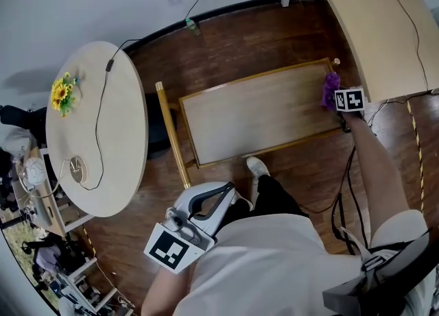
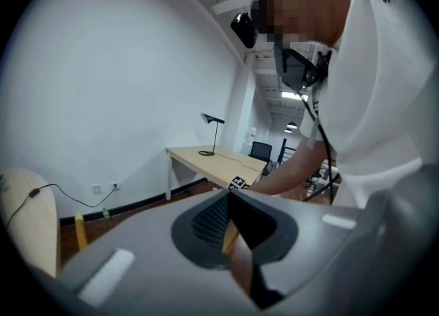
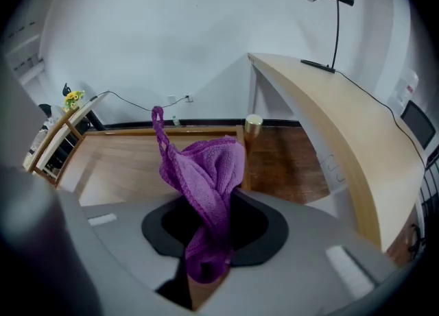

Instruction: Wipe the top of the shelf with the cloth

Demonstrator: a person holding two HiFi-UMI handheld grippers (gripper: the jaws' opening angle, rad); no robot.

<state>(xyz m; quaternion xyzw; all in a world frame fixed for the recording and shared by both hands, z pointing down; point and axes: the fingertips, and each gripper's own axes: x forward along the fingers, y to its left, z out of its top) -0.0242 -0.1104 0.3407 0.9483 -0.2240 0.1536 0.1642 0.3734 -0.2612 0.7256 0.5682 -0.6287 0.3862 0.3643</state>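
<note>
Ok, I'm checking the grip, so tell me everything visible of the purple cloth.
The purple cloth looks like knitted fabric, bunched and crumpled, with one thin corner sticking up. It is pinched between the jaws of the right gripper, over the right end of the wooden shelf top. Whether it touches the wood is unclear.

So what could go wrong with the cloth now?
The cloth is bunched in the right gripper, so it might wipe only a thin strip of the shelf, or slip out. It is also right by the corner post, where it could snag.
</note>
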